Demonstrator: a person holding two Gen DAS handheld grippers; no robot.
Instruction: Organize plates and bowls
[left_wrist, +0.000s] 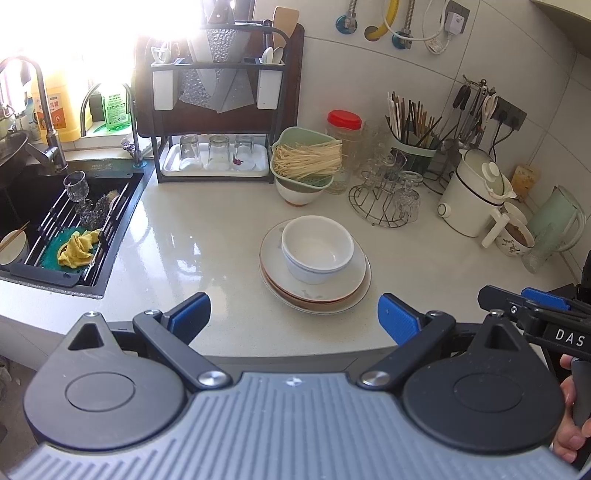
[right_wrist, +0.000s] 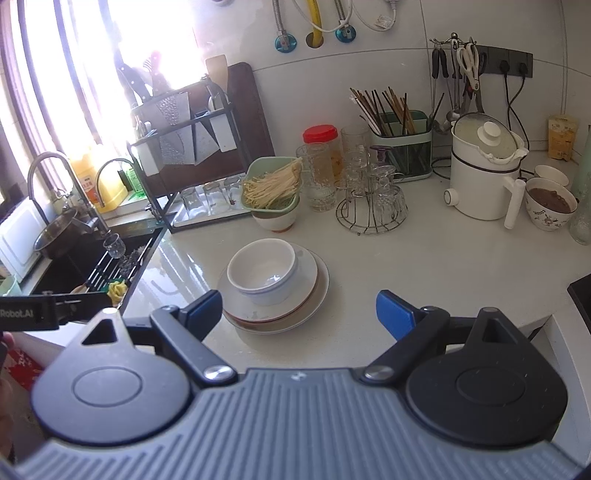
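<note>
While sunlight floods the window behind the sink, a stack of plates (left_wrist: 314, 284) sits on the pale speckled countertop (left_wrist: 207, 243) of a home kitchen, topped by white bowls (left_wrist: 317, 247) nested one inside another. The top plate is off-white with a faint printed motif near its front rim; a brown-edged plate shows beneath it, and a wider white one lies at the bottom. The bowls rest slightly off centre on the stack, their glossy insides catching a glint of light. Behind the stack stands a green colander of noodles (left_wrist: 306, 158) set on another bowl, with a wire glass rack (left_wrist: 384, 199) and a white electric kettle (left_wrist: 476, 192) to the right and a black dish rack (left_wrist: 218, 110) to the left.

Both hand-held grippers hover just short of the stack, angled down toward the counter. The left gripper (left_wrist: 295, 317) holds its blue-padded jaws wide apart with nothing between them, the plates lying just beyond its fingertips. The right gripper (right_wrist: 299, 314) is likewise spread wide and empty; in its own view the left finger stands just beside the near-left rim of the stack. Fingers of the person's right hand (left_wrist: 569, 413) curl around that gripper's handle at the edge of the left camera's view.
</note>
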